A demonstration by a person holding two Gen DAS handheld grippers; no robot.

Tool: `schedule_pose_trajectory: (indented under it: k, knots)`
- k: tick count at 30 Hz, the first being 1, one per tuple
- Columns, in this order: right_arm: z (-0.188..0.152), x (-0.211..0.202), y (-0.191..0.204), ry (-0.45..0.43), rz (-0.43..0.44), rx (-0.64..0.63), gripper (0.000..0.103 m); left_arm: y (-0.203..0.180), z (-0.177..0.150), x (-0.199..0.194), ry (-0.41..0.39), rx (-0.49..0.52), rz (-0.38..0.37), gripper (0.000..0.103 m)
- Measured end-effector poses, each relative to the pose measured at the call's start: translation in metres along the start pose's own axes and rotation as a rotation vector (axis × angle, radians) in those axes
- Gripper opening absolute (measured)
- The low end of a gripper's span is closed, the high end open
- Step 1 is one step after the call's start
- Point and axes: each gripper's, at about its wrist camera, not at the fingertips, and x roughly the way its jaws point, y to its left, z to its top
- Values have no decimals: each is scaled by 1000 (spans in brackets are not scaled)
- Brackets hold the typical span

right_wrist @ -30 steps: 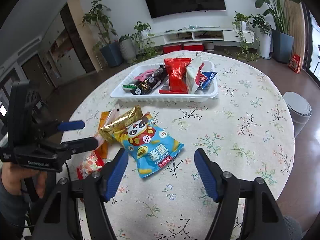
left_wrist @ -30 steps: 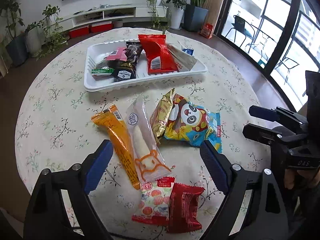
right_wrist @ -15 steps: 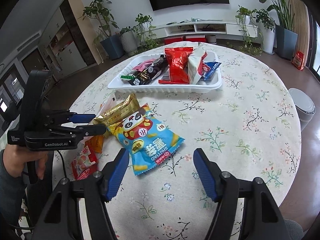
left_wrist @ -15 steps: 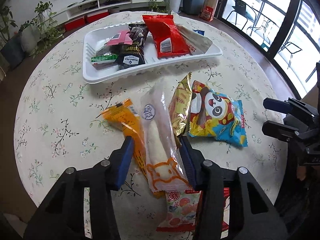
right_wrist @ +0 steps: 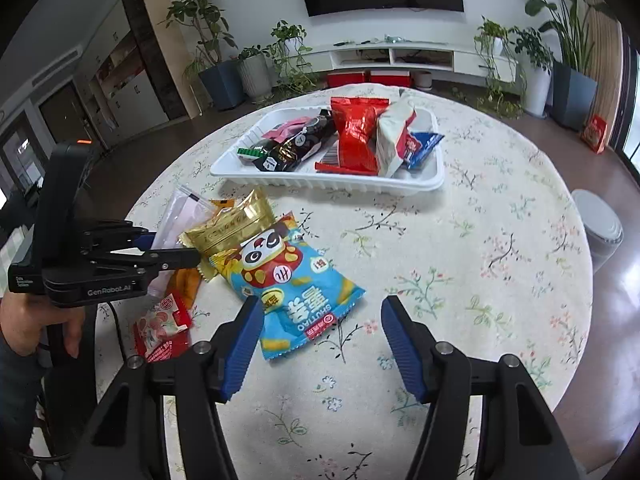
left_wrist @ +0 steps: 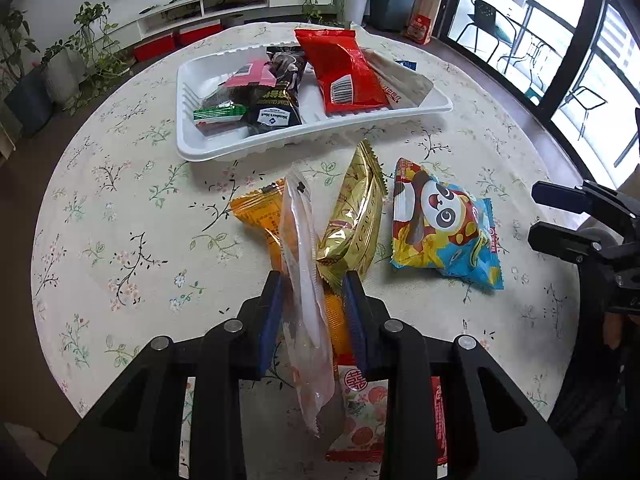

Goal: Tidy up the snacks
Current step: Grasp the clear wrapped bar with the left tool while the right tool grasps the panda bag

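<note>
A clear packet with a white snack stands on edge between the pads of my left gripper, whose jaws are closing and pinch it. Under and beside it lie an orange packet and a gold packet. To their right a blue panda bag lies flat. My right gripper hovers over the bag's near corner, jaws closing a little but wide apart and pressing nothing. The white tray farther back holds several packets.
Two small red packets lie near the table's front edge under my left gripper. A grey round bin stands on the floor beside the table's right side. Bare floral tablecloth stretches right of the panda bag.
My left gripper moved forward and down over the clear packet and its jaws narrowed from wide open to a pinch, tipping the packet onto its edge. The right gripper barely moved.
</note>
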Motion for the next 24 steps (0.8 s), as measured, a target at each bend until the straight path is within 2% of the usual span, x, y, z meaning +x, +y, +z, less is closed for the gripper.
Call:
schedule_pose_trajectory:
  k: [5,12,14,16,20,21,24]
  knots:
    - [3,3,-1,9,1,-6,65,11,-9,-10,-14,-42,9,28]
    - [1,8,5,26,13,-14,65,30,-18,-5,-25,-150,-54,28]
    - [1,8,4,27,10,-13,65,33,-19,-6,-28,-155,-48,28]
    - [2,7,2,25,5,-14,65,35,-22,-7,-31,-155,-54,21]
    - [3,8,2,28,11,-25,66,37,-27,-11,-47,-158,-64,18]
    - [3,8,2,30,11,-32,68,36,-28,-11,-46,-149,-83,16]
    - [3,8,5,23,1,-56,73,30,-31,-14,-53,-125,-76,15]
